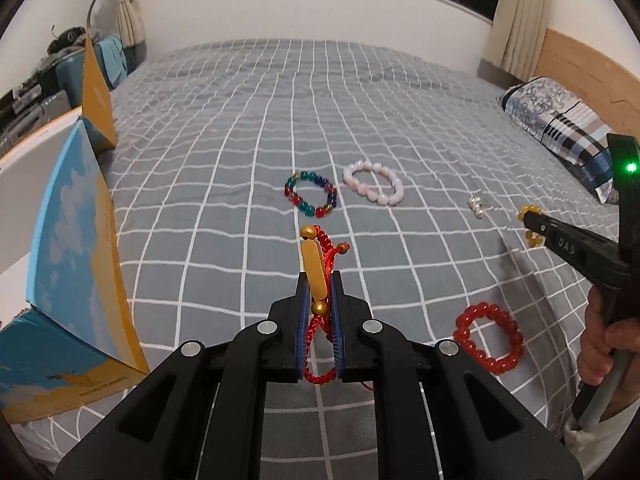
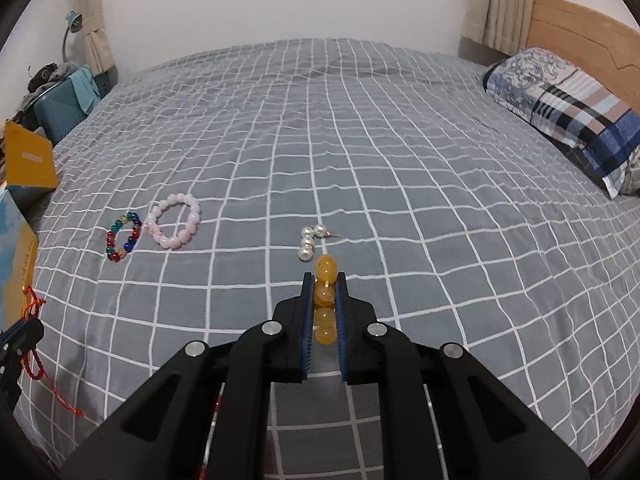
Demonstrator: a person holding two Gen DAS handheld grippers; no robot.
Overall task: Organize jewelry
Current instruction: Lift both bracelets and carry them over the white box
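Note:
My left gripper (image 1: 319, 280) is shut on a red cord bracelet with gold beads (image 1: 314, 268), held above the grey checked bed (image 1: 240, 160). My right gripper (image 2: 324, 280) is shut on a yellow bead bracelet (image 2: 326, 296); in the left wrist view it shows at the right edge as the right gripper (image 1: 530, 222) with yellow beads at its tip. On the bed lie a multicoloured bead bracelet (image 1: 311, 194), a pink bead bracelet (image 1: 374, 182), a red bead bracelet (image 1: 488, 338) and a string of white pearls (image 2: 310, 242).
A blue and yellow box (image 1: 76, 272) with its lid raised stands at the bed's left edge. A patterned pillow (image 2: 568, 108) lies at the right by the wooden headboard (image 2: 580, 36). A person's hand (image 1: 604, 344) holds the right gripper's handle.

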